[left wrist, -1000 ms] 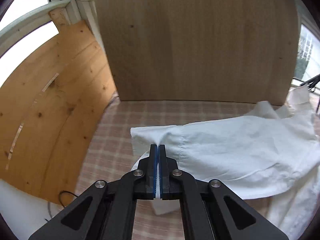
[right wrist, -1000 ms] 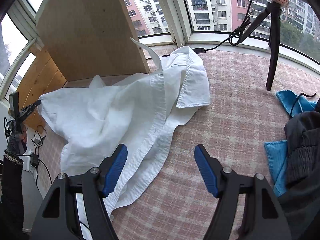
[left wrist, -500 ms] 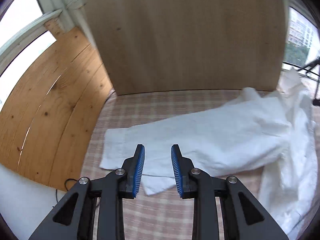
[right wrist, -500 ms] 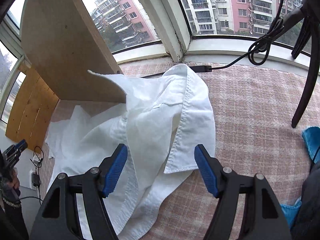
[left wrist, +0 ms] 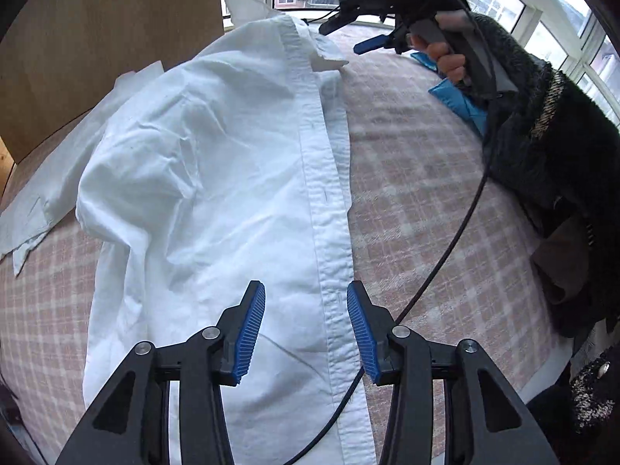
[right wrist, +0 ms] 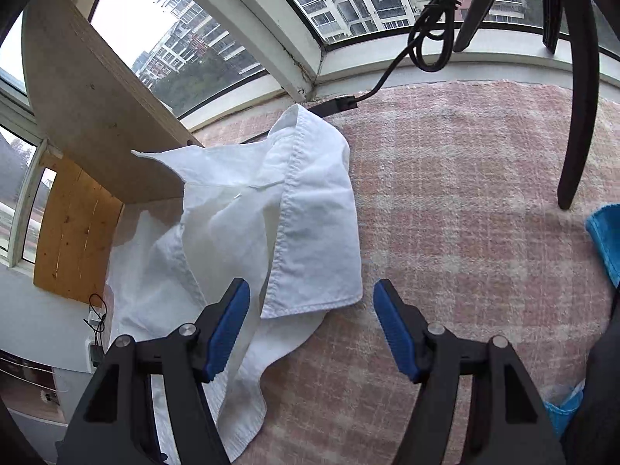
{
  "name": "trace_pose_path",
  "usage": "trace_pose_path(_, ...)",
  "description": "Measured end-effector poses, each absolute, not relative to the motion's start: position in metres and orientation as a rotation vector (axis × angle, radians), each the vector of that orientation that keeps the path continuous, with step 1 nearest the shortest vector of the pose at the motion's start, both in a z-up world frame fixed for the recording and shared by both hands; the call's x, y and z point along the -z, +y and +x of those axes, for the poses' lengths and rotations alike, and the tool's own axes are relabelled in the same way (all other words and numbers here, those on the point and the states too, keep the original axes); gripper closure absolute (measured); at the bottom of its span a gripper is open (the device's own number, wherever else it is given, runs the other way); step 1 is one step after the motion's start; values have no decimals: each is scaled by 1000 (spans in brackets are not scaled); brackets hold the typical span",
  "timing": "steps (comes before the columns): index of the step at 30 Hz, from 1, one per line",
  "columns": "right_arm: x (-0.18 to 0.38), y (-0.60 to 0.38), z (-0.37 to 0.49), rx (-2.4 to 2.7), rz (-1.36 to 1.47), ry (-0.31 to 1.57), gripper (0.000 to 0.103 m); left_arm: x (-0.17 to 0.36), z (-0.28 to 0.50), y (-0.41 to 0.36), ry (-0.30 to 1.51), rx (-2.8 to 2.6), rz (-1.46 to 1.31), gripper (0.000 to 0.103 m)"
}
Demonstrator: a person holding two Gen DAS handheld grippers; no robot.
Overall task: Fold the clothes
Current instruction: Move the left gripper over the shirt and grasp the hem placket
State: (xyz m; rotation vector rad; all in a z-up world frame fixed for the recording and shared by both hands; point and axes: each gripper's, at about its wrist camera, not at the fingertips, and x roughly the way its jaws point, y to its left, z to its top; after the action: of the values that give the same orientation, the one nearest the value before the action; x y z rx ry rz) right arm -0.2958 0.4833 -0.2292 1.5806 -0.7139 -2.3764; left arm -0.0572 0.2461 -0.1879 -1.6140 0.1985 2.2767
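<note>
A white button-up shirt [left wrist: 217,178] lies crumpled on the pink checked cloth [left wrist: 418,178], button placket running down its right side. My left gripper [left wrist: 306,329] is open and empty, hovering over the placket near the shirt's lower end. In the right wrist view the shirt's collar [right wrist: 314,224] lies flat near the window end. My right gripper [right wrist: 310,325] is open and empty just above the collar's near edge. The right gripper also shows in the left wrist view [left wrist: 372,44], held by a hand above the collar.
A plywood board [right wrist: 100,116] stands behind the shirt. A black tripod leg [right wrist: 577,124] and a cable [right wrist: 387,77] are at the window side. Blue cloth [right wrist: 604,240] lies at the right. A black cable [left wrist: 457,232] crosses the table by my left gripper.
My left gripper let go of the sleeve, opened and swung right to the shirt's placket. My right gripper stayed open and moved forward to the collar.
</note>
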Motion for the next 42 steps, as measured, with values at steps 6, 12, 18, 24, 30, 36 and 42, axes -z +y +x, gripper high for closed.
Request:
trace_pose_path(6, 247, 493, -305, 2423, 1582, -720, 37, 186, -20, 263, 400, -2317, -1601, 60)
trace_pose_path(12, 246, 469, -317, 2445, 1468, -544, 35, 186, 31, 221, 298, -2398, -1716, 60)
trace_pose_path(18, 251, 464, -313, 2392, 1458, -510, 83, 178, 80, 165, -38, -2510, -1847, 60)
trace_pose_path(24, 226, 478, -304, 2380, 1519, -471, 78, 136, 124, 94, -483, -2647, -1800, 60)
trace_pose_path(30, 197, 478, -284, 2431, 1506, -234, 44, 120, 140, 69, -627, -2699, -1767, 51)
trace_pose_path(36, 220, 458, -278, 2379, 1554, -202, 44, 172, 88, 182, -99, -2498, -1787, 50)
trace_pose_path(42, 226, 441, -277, 2356, 1541, -169, 44, 216, 61, 237, 245, -2368, -1839, 48)
